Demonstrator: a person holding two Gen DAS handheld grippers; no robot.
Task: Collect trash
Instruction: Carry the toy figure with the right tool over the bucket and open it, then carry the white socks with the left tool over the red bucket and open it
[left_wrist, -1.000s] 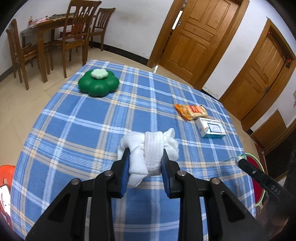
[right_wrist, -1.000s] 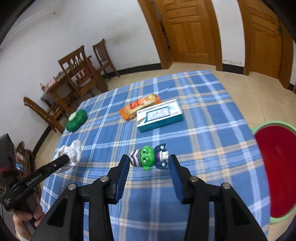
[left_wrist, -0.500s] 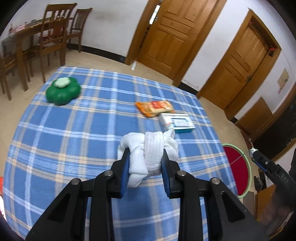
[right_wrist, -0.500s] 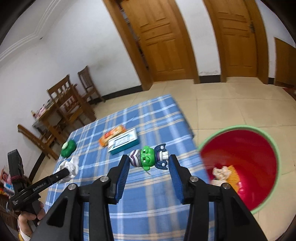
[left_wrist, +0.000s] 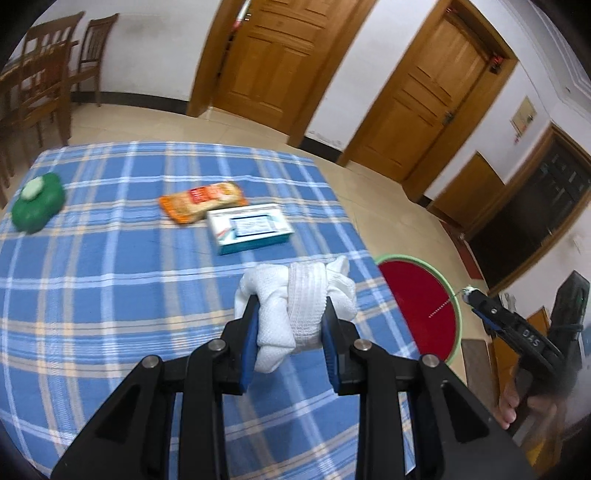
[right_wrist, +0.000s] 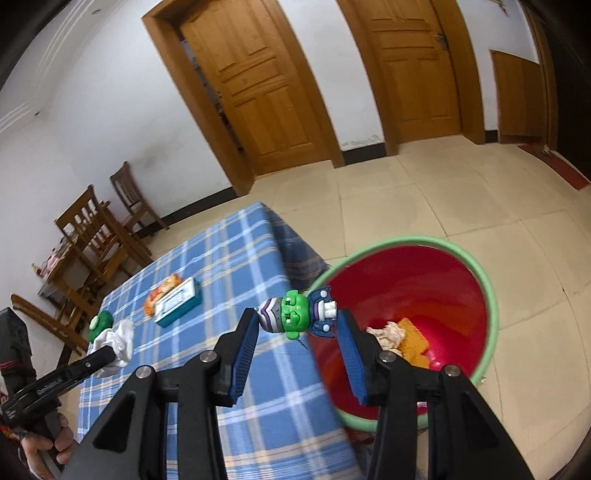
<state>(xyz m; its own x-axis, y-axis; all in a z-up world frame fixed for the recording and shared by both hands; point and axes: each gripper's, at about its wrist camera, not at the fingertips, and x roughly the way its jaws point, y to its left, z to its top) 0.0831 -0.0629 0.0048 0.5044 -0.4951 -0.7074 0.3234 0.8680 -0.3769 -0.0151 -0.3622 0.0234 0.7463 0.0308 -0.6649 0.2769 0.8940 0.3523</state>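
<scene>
My left gripper (left_wrist: 290, 325) is shut on a balled white sock (left_wrist: 295, 306), held above the blue plaid tablecloth (left_wrist: 110, 295) near its right edge. My right gripper (right_wrist: 297, 328) is shut on a small green and purple toy figure (right_wrist: 295, 314), lying crosswise between the pads, over the table's corner beside the red bin (right_wrist: 424, 288) with a green rim. That bin (left_wrist: 421, 306) stands on the floor and holds crumpled paper and an orange piece. Each gripper shows in the other's view: the right one (left_wrist: 469, 293), the left one with the sock (right_wrist: 118, 343).
On the cloth lie an orange snack packet (left_wrist: 203, 201), a white and teal box (left_wrist: 251, 227) and a green flower-shaped container (left_wrist: 37, 206). Wooden chairs (right_wrist: 92, 229) and a table stand by the far wall. Wooden doors (right_wrist: 266, 85) line the back; tiled floor surrounds the bin.
Both grippers have swung right, from over the table's middle toward its edge and the red bin. Each keeps the same grip, on the sock and on the toy.
</scene>
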